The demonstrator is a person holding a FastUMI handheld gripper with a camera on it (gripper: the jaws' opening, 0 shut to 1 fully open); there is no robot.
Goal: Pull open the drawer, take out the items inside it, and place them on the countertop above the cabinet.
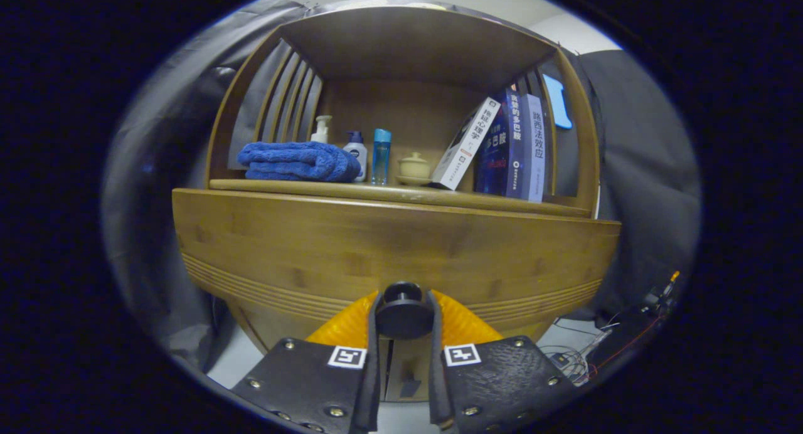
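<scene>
Gripping the drawer's round black knob (403, 308), the gripper (403, 333) has a finger pressed to each side of it, clenched on the knob.

- Drawer front (401, 252): wide wooden panel, sits flush with the cabinet as far as I can judge; no gap along its top edge. Knob at 6 o'clock on the panel.
- Table (408, 194), the countertop above the drawer: blue folded towel (295, 161) at 9 o'clock of the alcove, then a pump bottle (322, 129), a white bottle (356, 152), a slim blue bottle (381, 155), a small lidded pot (414, 166) near centre.
- Books (511, 145) at 3 o'clock, one leaning left against the rest.
- Cables (602, 346) on the floor, 4 o'clock of the cabinet.

Progress, my reading: very early. Knob is taken; pull not yet made. Drawer's contents hidden behind the front, so I cannot tell what or how many items wait inside. Opening, every removal and every placement on the table are left.
</scene>
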